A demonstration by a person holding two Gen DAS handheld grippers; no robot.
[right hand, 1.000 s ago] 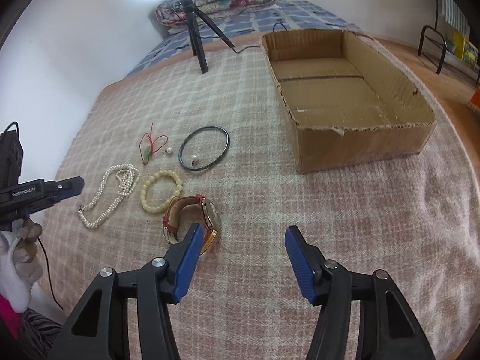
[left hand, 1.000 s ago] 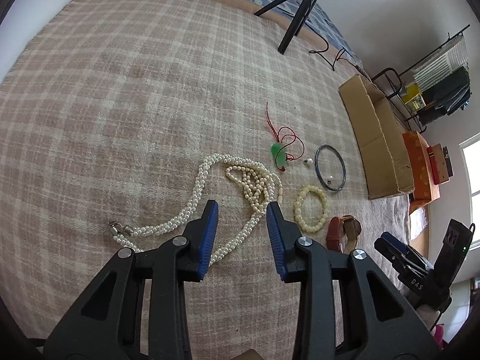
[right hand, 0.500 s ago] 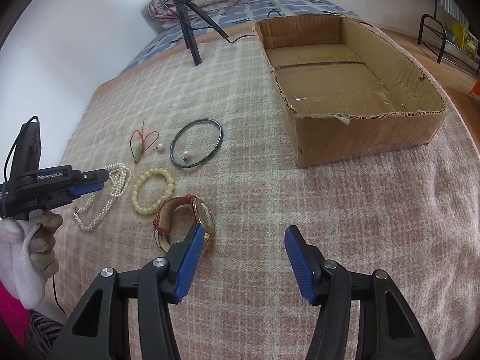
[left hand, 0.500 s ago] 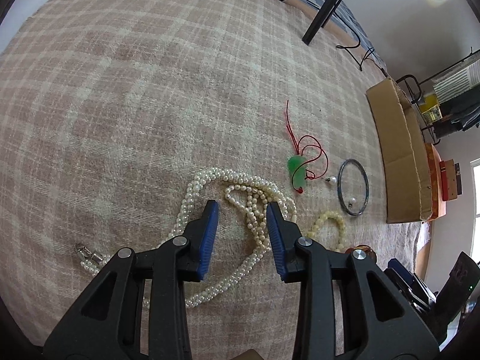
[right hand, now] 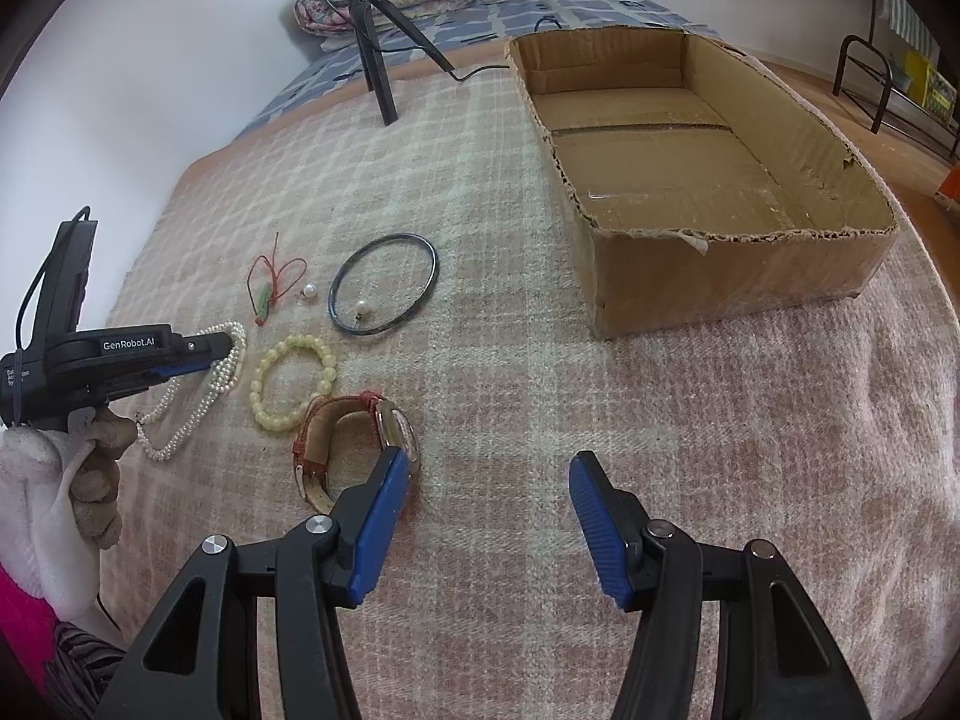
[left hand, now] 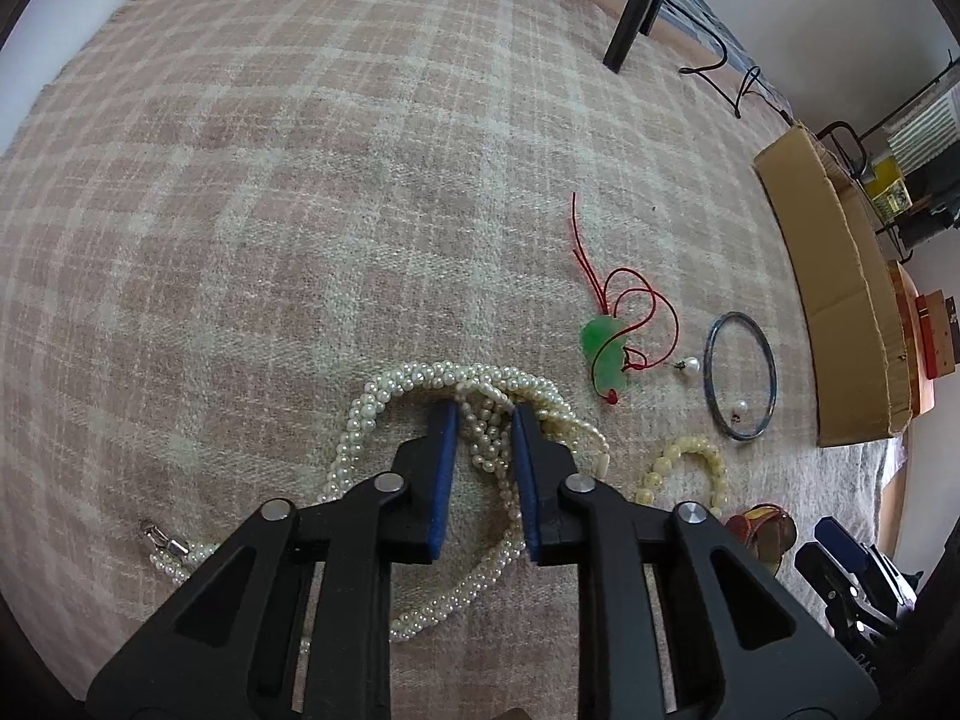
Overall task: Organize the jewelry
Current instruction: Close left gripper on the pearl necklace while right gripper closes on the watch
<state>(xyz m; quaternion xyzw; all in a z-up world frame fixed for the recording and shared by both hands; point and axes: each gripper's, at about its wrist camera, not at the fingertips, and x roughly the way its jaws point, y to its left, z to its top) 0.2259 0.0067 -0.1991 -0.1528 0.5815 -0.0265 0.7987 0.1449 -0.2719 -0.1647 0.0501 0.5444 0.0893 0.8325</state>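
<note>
A white pearl necklace (left hand: 384,396) lies coiled on the plaid blanket. My left gripper (left hand: 483,420) is down over it, its jaws narrowed around a bunch of strands; it also shows in the right wrist view (right hand: 198,354). Nearby lie a green pendant on red cord (left hand: 606,351), a dark bangle (left hand: 741,375) with a loose pearl inside, a cream bead bracelet (right hand: 291,381) and a brown-strap watch (right hand: 354,444). My right gripper (right hand: 486,480) is open and empty, just right of the watch. An open, empty cardboard box (right hand: 744,276) stands at the far right.
A black tripod (right hand: 375,48) with a cable stands at the far edge of the blanket (right hand: 660,450), folded quilts behind it. A metal rack (right hand: 888,84) is right of the box.
My left gripper has moved forward and down onto the pearl necklace and its jaws have narrowed around the strands. My right gripper has hardly moved.
</note>
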